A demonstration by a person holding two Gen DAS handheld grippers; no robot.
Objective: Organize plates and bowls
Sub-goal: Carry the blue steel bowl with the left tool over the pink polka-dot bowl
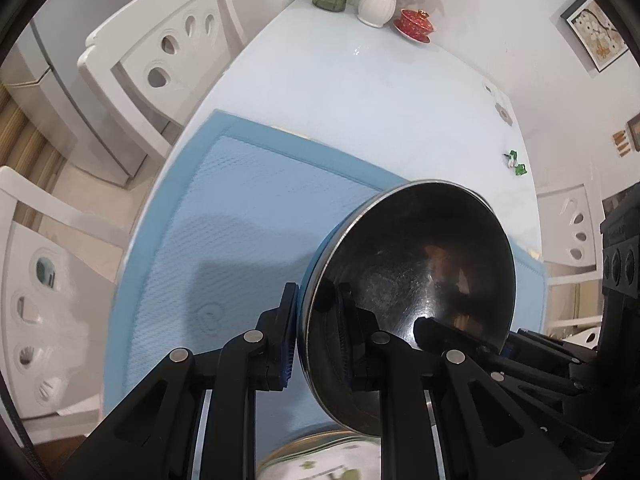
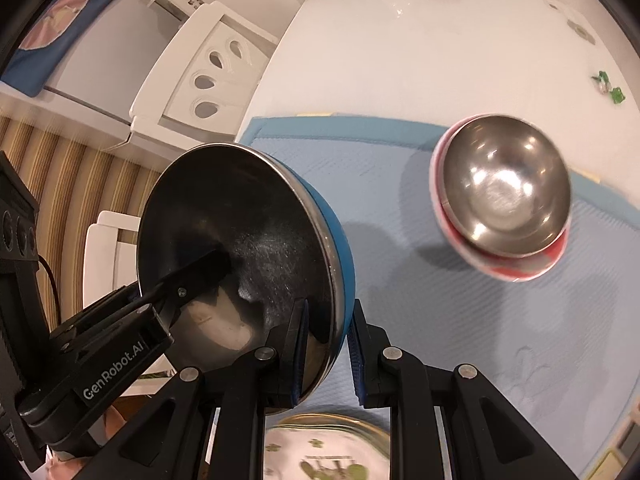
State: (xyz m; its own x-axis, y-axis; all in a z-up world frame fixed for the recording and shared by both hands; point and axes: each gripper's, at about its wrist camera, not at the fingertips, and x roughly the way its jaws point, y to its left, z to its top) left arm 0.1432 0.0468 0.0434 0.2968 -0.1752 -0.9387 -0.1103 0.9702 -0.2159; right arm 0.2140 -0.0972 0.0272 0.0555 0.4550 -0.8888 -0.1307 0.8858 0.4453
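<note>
A blue bowl with a steel inside (image 1: 420,280) (image 2: 248,248) is held tilted in the air above the blue mat, gripped by both grippers on opposite rims. My left gripper (image 1: 316,344) is shut on its rim. My right gripper (image 2: 326,356) is shut on the other rim. A steel bowl (image 2: 506,188) sits nested in a red and white bowl (image 2: 520,268) on the mat to the right. A white plate with green flowers and a gold rim (image 2: 332,452) (image 1: 320,460) lies just below the grippers.
The blue mat (image 1: 240,220) (image 2: 440,320) covers the near part of the white table (image 1: 360,92). Vases (image 1: 376,0), a red lidded cup (image 1: 414,24) and small green candies (image 2: 608,86) are at the far side. White chairs (image 1: 160,52) stand on the left.
</note>
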